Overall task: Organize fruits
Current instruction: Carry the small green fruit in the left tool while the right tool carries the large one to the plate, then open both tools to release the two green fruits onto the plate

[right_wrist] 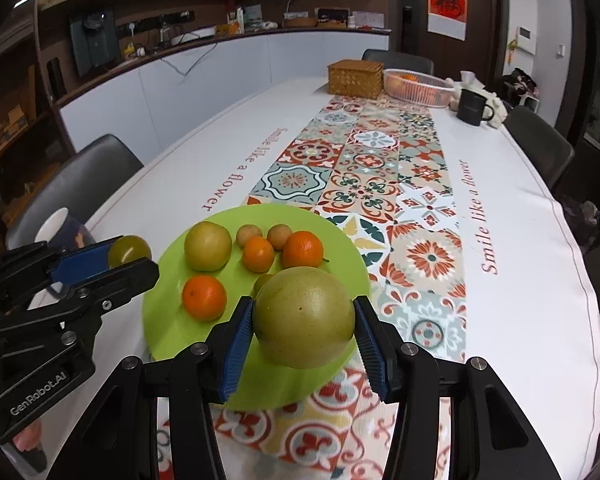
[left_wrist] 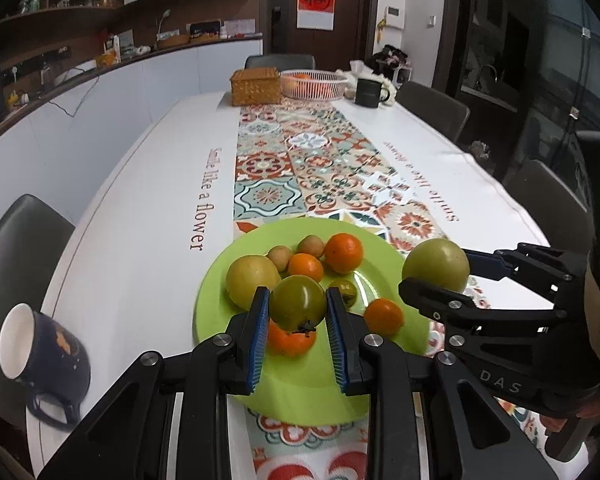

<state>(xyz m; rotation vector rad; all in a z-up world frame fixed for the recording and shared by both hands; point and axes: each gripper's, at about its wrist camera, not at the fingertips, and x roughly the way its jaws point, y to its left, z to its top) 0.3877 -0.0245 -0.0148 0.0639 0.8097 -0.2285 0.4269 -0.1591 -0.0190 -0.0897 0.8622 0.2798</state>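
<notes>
A lime green plate [left_wrist: 300, 392] [right_wrist: 168, 332] near the table's front holds oranges [left_wrist: 343, 253] [right_wrist: 204, 297], a yellow-green pear [left_wrist: 252, 281] [right_wrist: 208, 246] and small brown fruits [left_wrist: 311, 246]. My left gripper [left_wrist: 298, 316] is shut on a small green tomato-like fruit [left_wrist: 298, 302] [right_wrist: 129, 251] and holds it above the plate. My right gripper [right_wrist: 304, 344] is shut on a large green round fruit [right_wrist: 304, 318] [left_wrist: 436, 265], held above the plate's right edge.
A dark blue mug [left_wrist: 44, 354] stands left of the plate. At the far end stand a wicker box [left_wrist: 256, 86], a white basket [left_wrist: 314, 84] with oranges and a black mug [left_wrist: 368, 92]. Chairs [left_wrist: 16, 248] surround the table.
</notes>
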